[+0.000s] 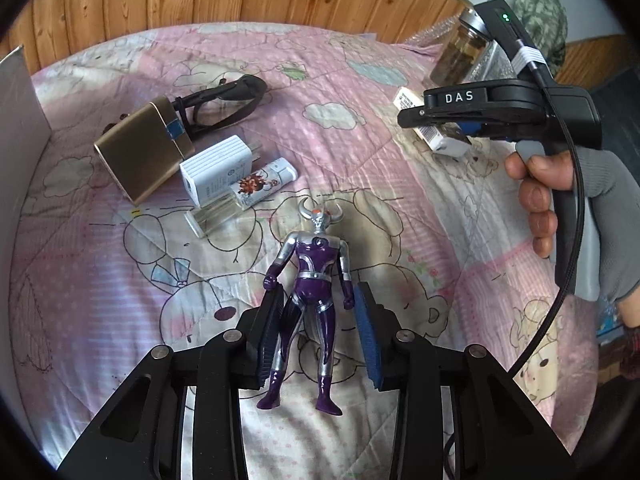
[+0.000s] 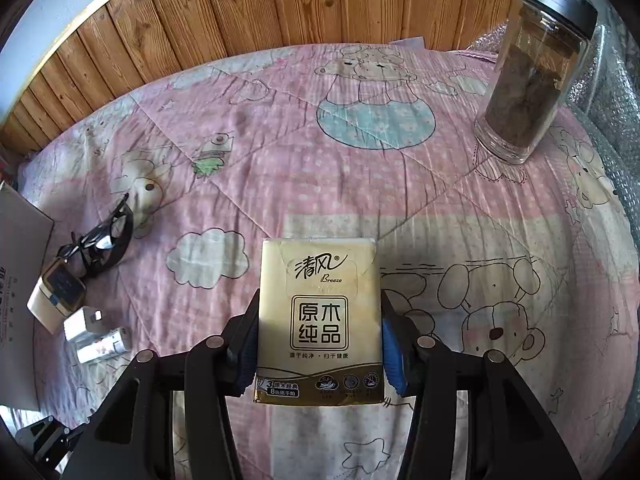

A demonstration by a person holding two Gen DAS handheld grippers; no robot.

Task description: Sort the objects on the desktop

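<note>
Left tool (image 1: pixel 318 332) is straddling the figure (image 1: pixel 312 292) lying on the quilt (image 1: pixel 400 184), jaws apart, not yet clamping | right tool (image 2: pixel 318 344) is gripping the tissues (image 2: pixel 318 320) aloft | risk: we judge the glossy figure may twist out | we are holding both tools level, pointing toward the wooden wall.

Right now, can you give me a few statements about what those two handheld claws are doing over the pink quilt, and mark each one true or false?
1. The right gripper clamps a yellow tissue pack. True.
2. The left gripper squeezes the purple and silver toy figure. False: its jaws stand open on either side of the figure.
3. The toy figure stands upright. False: it lies flat on the pink cartoon quilt.
4. The glass jar with a silver lid stands upright on the quilt. True.
5. The black glasses lie beside the gold rectangular case. True.
</note>
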